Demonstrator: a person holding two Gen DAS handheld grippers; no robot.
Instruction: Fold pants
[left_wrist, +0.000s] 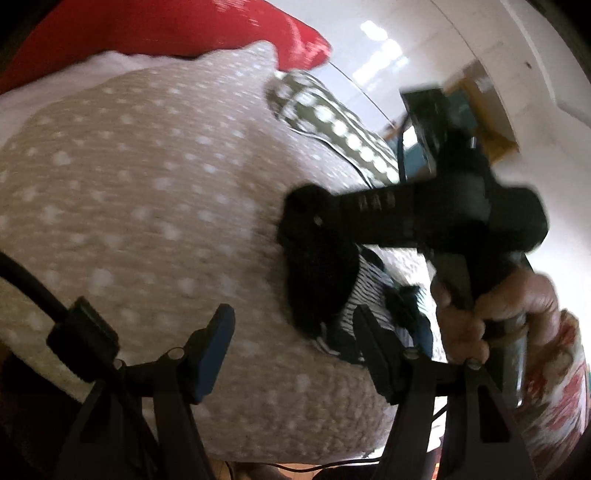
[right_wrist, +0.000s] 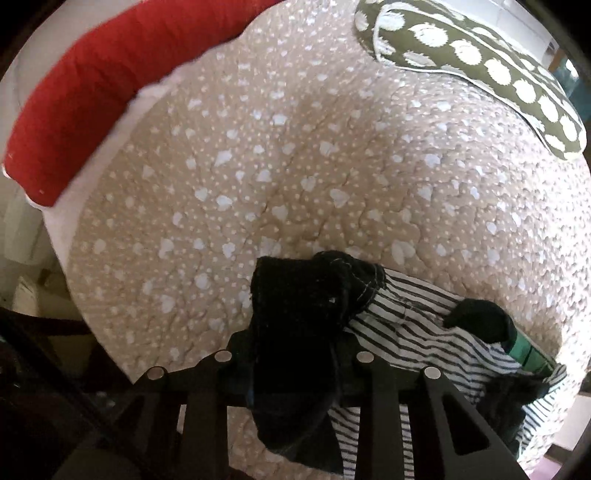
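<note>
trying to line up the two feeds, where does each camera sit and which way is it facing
Left wrist: on the left gripper, jaws open and empty, looking across the dotted bedspread at the right gripper and the person's right hand.
Right wrist: on the right gripper, looking along the bed; its jaws are shut on the black pants, beside striped cloth.
Shared: bedspread, pants, red pillow, green spotted pillow.

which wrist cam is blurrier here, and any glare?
Left wrist view: heavy motion blur across the dotted quilt and the right gripper; ceiling lights blow out. Right wrist view: mostly sharp, seam stitching on the black pants is readable, no glare.
</note>
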